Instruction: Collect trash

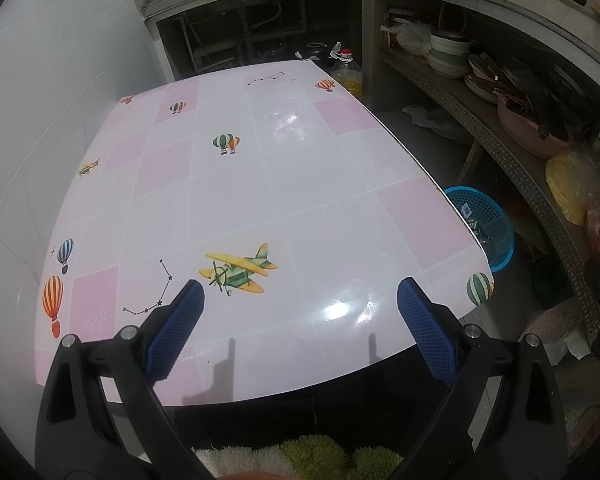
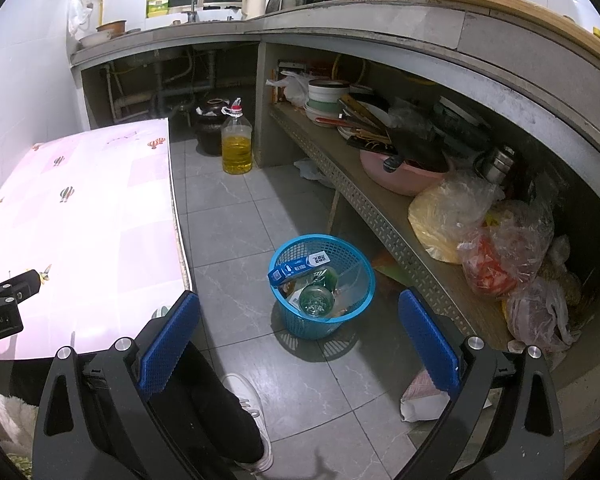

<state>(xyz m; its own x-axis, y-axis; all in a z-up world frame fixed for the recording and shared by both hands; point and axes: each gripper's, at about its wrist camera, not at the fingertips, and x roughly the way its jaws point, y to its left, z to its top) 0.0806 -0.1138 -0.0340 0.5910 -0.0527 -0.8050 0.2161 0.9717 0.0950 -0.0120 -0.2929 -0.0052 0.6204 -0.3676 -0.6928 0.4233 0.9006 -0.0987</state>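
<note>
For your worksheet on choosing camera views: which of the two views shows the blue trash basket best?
The right wrist view. There the blue trash basket stands whole on the floor, open top toward the camera, with a blue carton and other trash visible inside. In the left wrist view the table hides part of the basket, so only one side shows.

Left tool [image 1: 300, 296] and right tool [image 2: 299, 306] both gape wide, holding nothing.

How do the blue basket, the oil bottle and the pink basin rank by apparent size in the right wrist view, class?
1. blue basket, looks largest, though nearest the camera
2. pink basin, partly covered, so unsure
3. oil bottle, smallest, but farthest away
</note>
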